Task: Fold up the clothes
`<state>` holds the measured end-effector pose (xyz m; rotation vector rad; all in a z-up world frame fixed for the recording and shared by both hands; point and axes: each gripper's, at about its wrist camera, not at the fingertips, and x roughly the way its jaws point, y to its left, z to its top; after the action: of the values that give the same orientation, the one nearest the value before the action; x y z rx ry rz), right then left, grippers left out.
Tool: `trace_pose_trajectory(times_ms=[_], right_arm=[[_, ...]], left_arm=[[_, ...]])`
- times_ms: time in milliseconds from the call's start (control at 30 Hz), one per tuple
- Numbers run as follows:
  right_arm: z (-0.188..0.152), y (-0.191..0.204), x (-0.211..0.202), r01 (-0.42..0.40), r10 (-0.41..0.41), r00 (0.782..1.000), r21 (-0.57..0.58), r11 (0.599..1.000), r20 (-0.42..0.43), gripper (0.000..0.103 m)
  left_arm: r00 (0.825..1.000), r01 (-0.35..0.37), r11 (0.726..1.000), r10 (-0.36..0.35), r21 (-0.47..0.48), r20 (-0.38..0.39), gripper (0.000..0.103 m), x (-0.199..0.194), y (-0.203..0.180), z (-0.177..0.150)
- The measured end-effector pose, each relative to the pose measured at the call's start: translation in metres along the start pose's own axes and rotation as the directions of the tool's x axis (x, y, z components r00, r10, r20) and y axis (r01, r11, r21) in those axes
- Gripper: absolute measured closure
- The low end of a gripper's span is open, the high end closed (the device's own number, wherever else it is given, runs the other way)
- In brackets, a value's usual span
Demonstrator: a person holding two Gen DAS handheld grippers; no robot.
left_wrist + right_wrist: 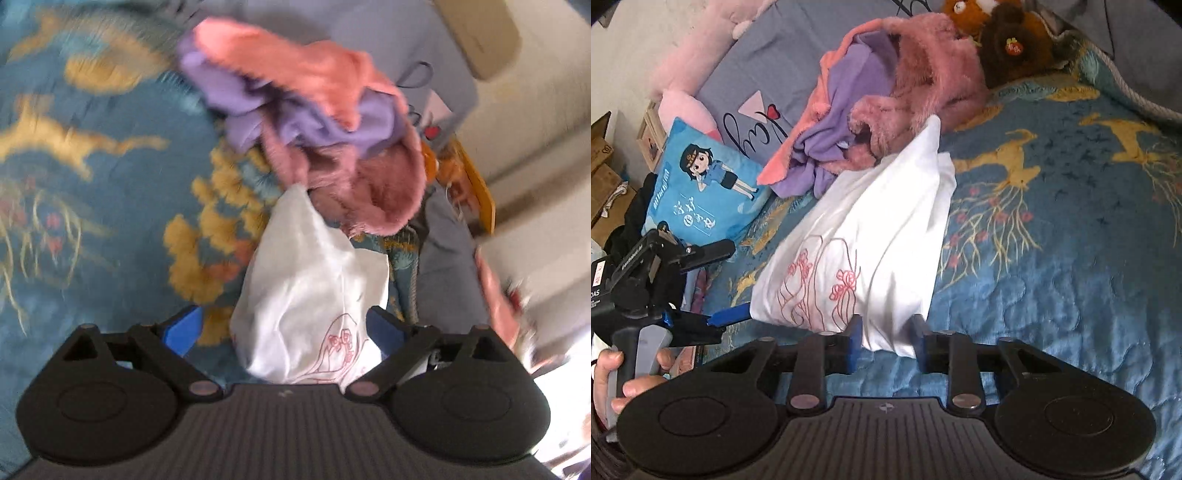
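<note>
A white garment (306, 288) (879, 229) with pink flower embroidery stretches from a pile of pink and purple clothes (332, 129) (886, 110) toward both grippers on a blue quilt (1052, 295). My right gripper (886, 339) has its blue fingers closed on a bunched corner of the white garment. My left gripper (284, 328) (740, 277) stands wide open, with the garment's other end lying loose between its fingers. A hand (613, 373) holds the left gripper's handle. The left wrist view is blurred.
A blue cartoon pillow (701, 184) and a grey pillow (768, 74) lie at the head of the bed, with a pink plush (690, 66) behind them. Brown plush toys (1008, 37) sit beyond the pile. The quilt spreads wide to the right.
</note>
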<state>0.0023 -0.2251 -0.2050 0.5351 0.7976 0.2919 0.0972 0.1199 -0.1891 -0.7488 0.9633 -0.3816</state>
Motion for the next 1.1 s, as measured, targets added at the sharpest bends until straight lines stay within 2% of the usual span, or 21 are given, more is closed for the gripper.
trace_pose_trajectory(times_ms=[67, 133, 200, 267, 300, 367, 400, 500, 600, 667, 767, 833, 900, 967, 1033, 1100], right_arm=[[0.001, 0.0, -0.001, -0.001, 0.001, 1.0, 0.007, 1.0, 0.006, 0.085], [0.002, 0.0, -0.003, -0.004, 0.004, 1.0, 0.011, 1.0, 0.013, 0.092], [0.001, -0.001, -0.004, 0.003, -0.004, 1.0, 0.011, 1.0, 0.015, 0.096], [0.001, -0.002, -0.005, 0.009, -0.009, 1.0, 0.019, 1.0, 0.014, 0.099], [0.001, -0.003, -0.006, 0.011, -0.011, 1.0, 0.024, 1.0, 0.015, 0.1], [0.001, -0.004, -0.007, 0.021, -0.021, 1.0, 0.029, 0.999, 0.022, 0.101], [0.0, -0.003, -0.008, 0.022, -0.023, 0.999, 0.029, 0.999, 0.031, 0.101], [0.0, 0.001, -0.013, 0.035, -0.035, 0.998, 0.013, 0.999, 0.056, 0.101], [0.0, 0.003, -0.02, 0.059, -0.059, 0.996, 0.007, 0.998, 0.065, 0.102], [0.0, 0.0, -0.024, 0.061, -0.062, 0.997, 0.024, 0.998, 0.055, 0.102], [-0.003, -0.005, -0.02, 0.092, -0.092, 0.996, 0.027, 0.995, 0.013, 0.102], [-0.009, -0.01, -0.011, 0.111, -0.109, 0.993, 0.044, 0.993, -0.036, 0.102], [-0.011, -0.01, -0.01, 0.123, -0.121, 0.992, 0.047, 0.991, -0.037, 0.102], [-0.01, -0.01, -0.016, 0.123, -0.122, 0.992, 0.06, 0.991, -0.017, 0.094], [-0.006, -0.008, -0.032, 0.119, -0.123, 0.991, 0.063, 0.991, 0.059, 0.08], [0.002, -0.004, -0.046, 0.134, -0.135, 0.982, 0.019, 0.991, 0.135, 0.066]], left_arm=[[1.0, -0.002, 1.0, 0.002, 0.009, -0.014, 0.01, 0.004, 0.0, -0.001], [0.999, -0.013, 0.999, 0.015, 0.049, -0.032, 0.022, 0.007, -0.007, -0.004], [0.998, -0.006, 0.999, 0.009, 0.054, -0.055, 0.043, 0.011, -0.009, -0.007], [0.998, -0.018, 0.998, 0.021, 0.054, -0.06, 0.054, 0.011, -0.01, -0.01], [0.998, -0.025, 0.998, 0.028, 0.052, -0.056, 0.067, 0.011, -0.009, -0.01], [0.998, -0.031, 0.999, 0.033, 0.043, -0.051, 0.083, 0.009, -0.008, -0.01], [0.998, -0.04, 0.998, 0.042, 0.043, -0.05, 0.085, 0.008, -0.008, -0.011], [0.996, -0.072, 0.996, 0.074, 0.046, -0.047, 0.09, 0.007, -0.009, -0.014], [0.987, -0.154, 0.986, 0.156, 0.062, -0.039, 0.09, 0.005, -0.009, -0.018], [0.979, -0.199, 0.979, 0.201, 0.053, -0.036, 0.09, 0.001, -0.004, -0.02], [0.973, -0.225, 0.973, 0.227, 0.049, -0.044, 0.09, 0.0, 0.003, -0.021], [0.965, -0.254, 0.965, 0.258, 0.07, -0.053, 0.09, 0.006, 0.002, -0.022], [0.954, -0.289, 0.952, 0.295, 0.098, -0.058, 0.09, 0.012, -0.001, -0.023], [0.951, -0.298, 0.949, 0.304, 0.106, -0.051, 0.089, 0.01, -0.002, -0.022], [0.952, -0.304, 0.947, 0.307, 0.105, -0.017, 0.089, -0.001, -0.002, -0.021], [0.961, -0.277, 0.952, 0.274, 0.127, 0.039, 0.081, -0.014, -0.008, -0.016]])
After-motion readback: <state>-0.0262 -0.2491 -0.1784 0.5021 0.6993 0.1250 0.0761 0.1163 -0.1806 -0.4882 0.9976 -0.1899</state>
